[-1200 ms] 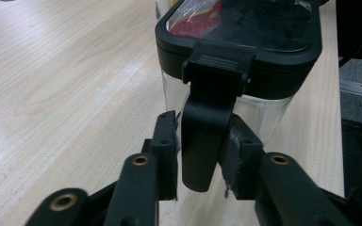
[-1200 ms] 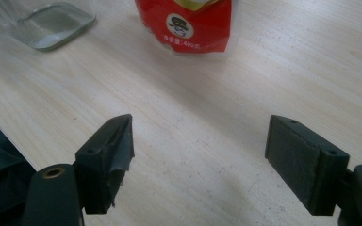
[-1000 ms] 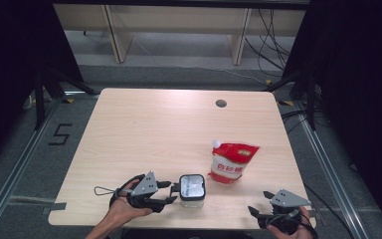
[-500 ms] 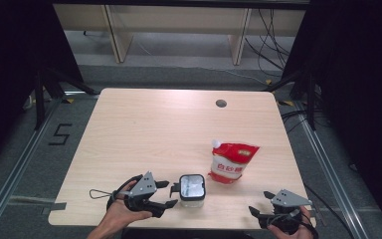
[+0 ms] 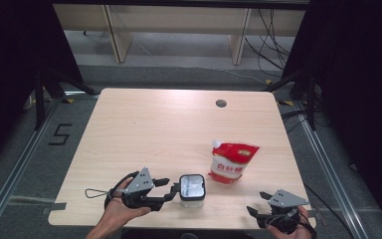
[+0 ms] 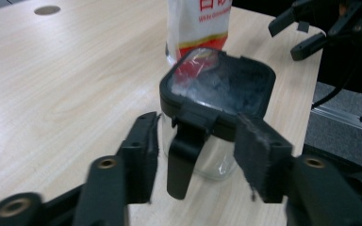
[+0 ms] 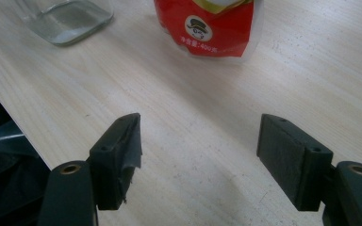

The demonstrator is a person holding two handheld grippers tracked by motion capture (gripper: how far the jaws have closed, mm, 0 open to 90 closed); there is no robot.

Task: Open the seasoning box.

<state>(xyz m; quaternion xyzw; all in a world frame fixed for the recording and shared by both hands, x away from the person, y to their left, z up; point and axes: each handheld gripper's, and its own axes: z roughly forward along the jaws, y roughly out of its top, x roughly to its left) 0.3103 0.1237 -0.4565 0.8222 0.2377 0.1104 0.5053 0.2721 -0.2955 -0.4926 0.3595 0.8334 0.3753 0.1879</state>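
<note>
My worry is the small clear jar with the black clip lid (image 5: 192,186) near the table's (image 5: 169,129) front edge—pinch the latch tab crooked and it tips toward the red-and-white pouch (image 5: 231,163). My left gripper (image 6: 195,155) has just been closing, jaws straddling the tab, not yet pressing. My right gripper (image 7: 198,150) hangs open—empty.

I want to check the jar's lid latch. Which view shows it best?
The left gripper view: the jar is close, its black latch hanging between the jaws. The high view shows the jar small, from above; the right gripper view shows its glass base.
</note>
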